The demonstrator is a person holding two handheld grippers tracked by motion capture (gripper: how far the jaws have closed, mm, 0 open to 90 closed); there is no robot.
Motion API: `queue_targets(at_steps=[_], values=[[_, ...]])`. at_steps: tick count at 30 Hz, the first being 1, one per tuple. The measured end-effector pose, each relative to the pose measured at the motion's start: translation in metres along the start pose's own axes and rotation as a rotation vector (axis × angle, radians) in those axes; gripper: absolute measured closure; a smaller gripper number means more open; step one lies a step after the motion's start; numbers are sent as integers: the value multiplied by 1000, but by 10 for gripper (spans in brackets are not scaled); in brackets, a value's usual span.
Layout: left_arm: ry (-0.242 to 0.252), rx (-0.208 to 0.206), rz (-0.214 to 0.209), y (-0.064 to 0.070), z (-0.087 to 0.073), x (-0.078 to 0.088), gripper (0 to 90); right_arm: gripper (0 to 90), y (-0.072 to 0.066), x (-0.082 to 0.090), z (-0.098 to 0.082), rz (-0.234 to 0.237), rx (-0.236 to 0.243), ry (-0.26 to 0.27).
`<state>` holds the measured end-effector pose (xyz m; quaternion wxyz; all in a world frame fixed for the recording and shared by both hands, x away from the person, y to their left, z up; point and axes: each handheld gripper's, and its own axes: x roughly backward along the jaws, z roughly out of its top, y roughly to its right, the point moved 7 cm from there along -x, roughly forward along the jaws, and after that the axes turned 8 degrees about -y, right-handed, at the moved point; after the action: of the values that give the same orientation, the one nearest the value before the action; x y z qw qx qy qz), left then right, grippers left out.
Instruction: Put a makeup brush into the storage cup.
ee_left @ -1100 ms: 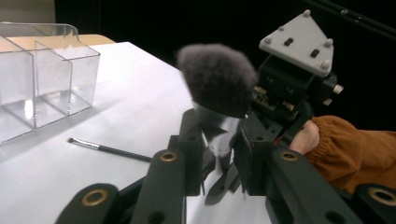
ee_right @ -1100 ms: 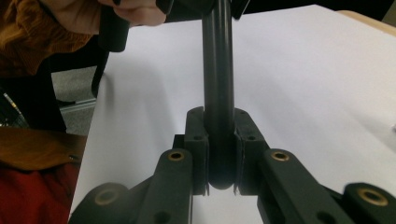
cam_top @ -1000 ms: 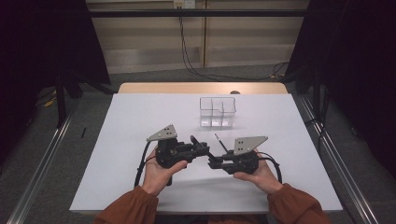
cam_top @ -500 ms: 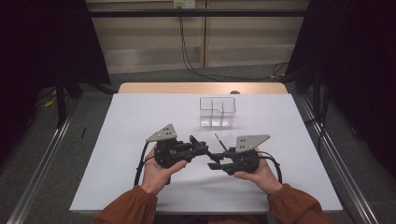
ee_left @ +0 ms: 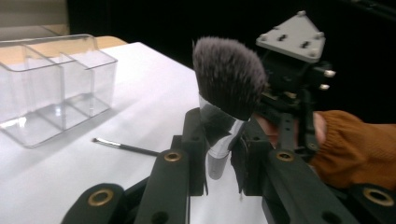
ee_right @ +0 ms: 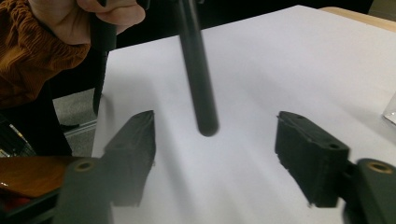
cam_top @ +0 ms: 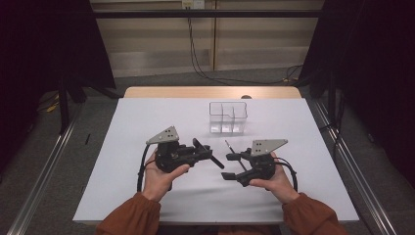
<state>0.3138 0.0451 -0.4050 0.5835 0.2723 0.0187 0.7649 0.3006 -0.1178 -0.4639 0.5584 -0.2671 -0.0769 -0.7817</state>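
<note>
Makeup brush (ee_left: 229, 88) clamped in the left gripper (cam_top: 208, 152), its handle end hanging between the right gripper's (cam_top: 229, 165) parted jaws.

The left gripper's jaws pinch the brush at its silver ferrule, bristles up in the left gripper view. In the right gripper view the dark handle points down between the two pads, touching neither; those jaws have just been opening. A thin brush (ee_left: 125, 147) lies on the white table (cam_top: 147, 122) beyond the grippers, near the clear organizer (cam_top: 228, 117).

A recording lab; black curtains (cam_top: 44, 54) hang left and right, floor rails (cam_top: 41, 191) flank the white-covered table (cam_top: 147, 122), cables (cam_top: 193, 44) trail at the far wall.
</note>
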Motion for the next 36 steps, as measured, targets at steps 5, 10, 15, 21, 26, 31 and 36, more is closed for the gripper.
queue_targets(at_steps=[5, 10, 15, 21, 26, 31, 36], values=[[-27, -44, 38, 1, 3, 8, 769, 161, 2, 2, 1, -12, -16, 12], [-61, -49, 38, 0, 5, 13, 769, 32, 3, 3, 2, -16, -45, 11], [-87, -60, 59, -2, 6, 14, 769, 1, 4, 4, 2, -24, -38, 9], [-139, -61, 73, -6, 2, 9, 769, 2, 6, 3, 1, -23, -64, 6], [-173, -82, 78, -4, 9, 7, 770, 4, 6, 3, 1, -19, -50, 6], [-254, -102, 90, -3, 11, 2, 770, 6, 6, 3, 1, -18, -45, 16], [-315, -98, 105, -7, 6, -2, 770, 6, 6, 3, 3, -35, -38, 35]])
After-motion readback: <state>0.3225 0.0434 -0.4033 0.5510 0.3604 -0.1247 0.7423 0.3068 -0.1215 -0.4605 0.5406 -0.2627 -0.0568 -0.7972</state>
